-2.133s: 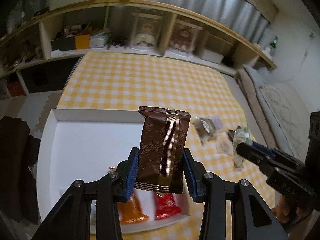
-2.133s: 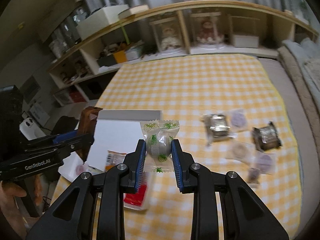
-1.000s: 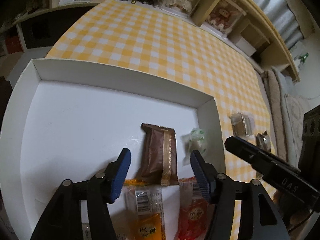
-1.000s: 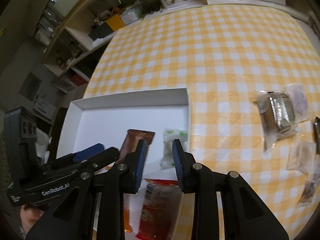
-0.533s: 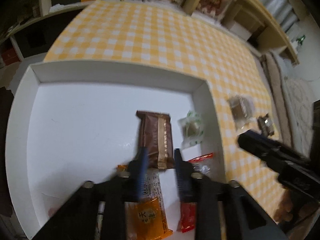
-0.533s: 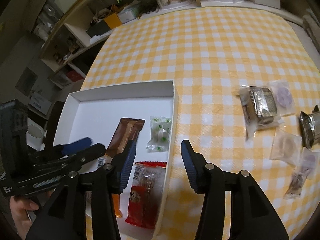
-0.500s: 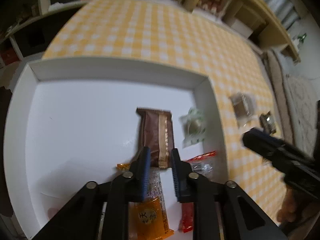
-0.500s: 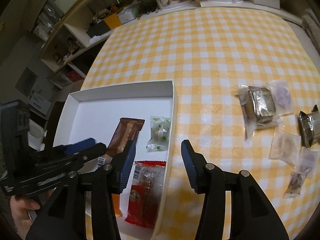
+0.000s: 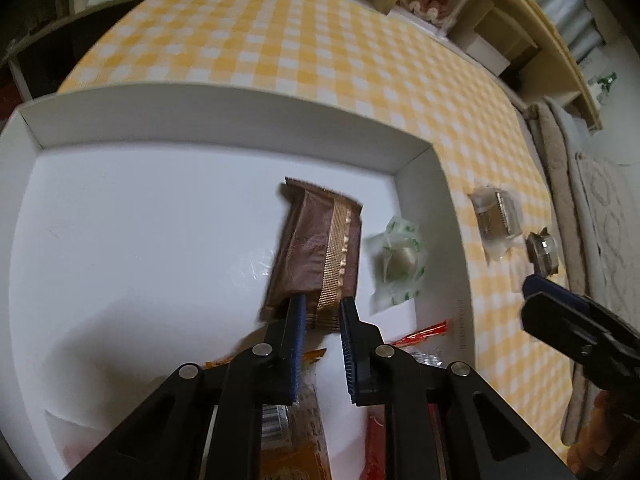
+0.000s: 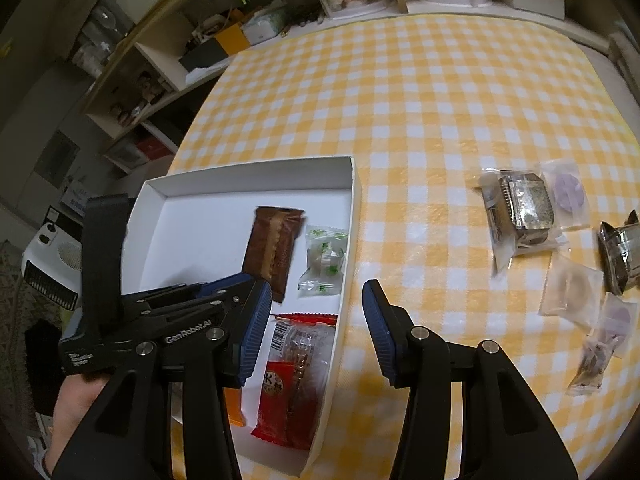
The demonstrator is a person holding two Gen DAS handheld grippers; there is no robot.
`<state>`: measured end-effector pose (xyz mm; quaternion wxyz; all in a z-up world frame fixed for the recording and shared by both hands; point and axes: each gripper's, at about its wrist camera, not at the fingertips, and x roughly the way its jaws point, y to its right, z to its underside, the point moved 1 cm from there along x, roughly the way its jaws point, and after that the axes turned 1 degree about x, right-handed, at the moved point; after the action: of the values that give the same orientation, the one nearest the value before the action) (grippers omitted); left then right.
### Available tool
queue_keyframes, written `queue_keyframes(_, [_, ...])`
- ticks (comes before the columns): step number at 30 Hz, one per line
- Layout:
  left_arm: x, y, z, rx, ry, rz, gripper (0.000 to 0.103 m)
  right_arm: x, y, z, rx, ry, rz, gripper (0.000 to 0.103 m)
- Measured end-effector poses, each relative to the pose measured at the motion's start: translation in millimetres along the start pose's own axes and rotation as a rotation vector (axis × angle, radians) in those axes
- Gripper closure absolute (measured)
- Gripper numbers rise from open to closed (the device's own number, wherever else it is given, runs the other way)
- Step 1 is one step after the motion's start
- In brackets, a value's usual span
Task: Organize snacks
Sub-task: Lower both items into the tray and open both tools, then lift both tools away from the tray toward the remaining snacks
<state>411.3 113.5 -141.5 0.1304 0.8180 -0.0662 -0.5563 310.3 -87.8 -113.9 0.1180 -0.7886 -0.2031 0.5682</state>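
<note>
Brown snack bar lying flat in the white box, centre of the left wrist view, released since two seconds ago. Green-printed candy just right of it, likewise dropped. Left gripper drawn nearly shut over the bar's near end, empty, wide apart a second ago. Right gripper jaws just widened, empty, above the box's right wall at lower centre. Red packet below; loose snacks on the checked cloth at right.
</note>
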Motion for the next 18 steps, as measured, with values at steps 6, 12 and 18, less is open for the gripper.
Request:
queue_keyframes(6, [-24,18,9,0.052,0.022,-0.037,0.062,0,-1,0,-0.006,0.006,0.003,0.052])
queue_keyframes(12, [-50,32,18,0.073,0.054,-0.086,0.032,-11,-4,4,-0.029,0.038,0.004,0.015])
queue_keyframes(18, [-81,37,35,0.086,0.084,-0.119,0.004,-32,-12,5,-0.067,0.085,0.021,0.0])
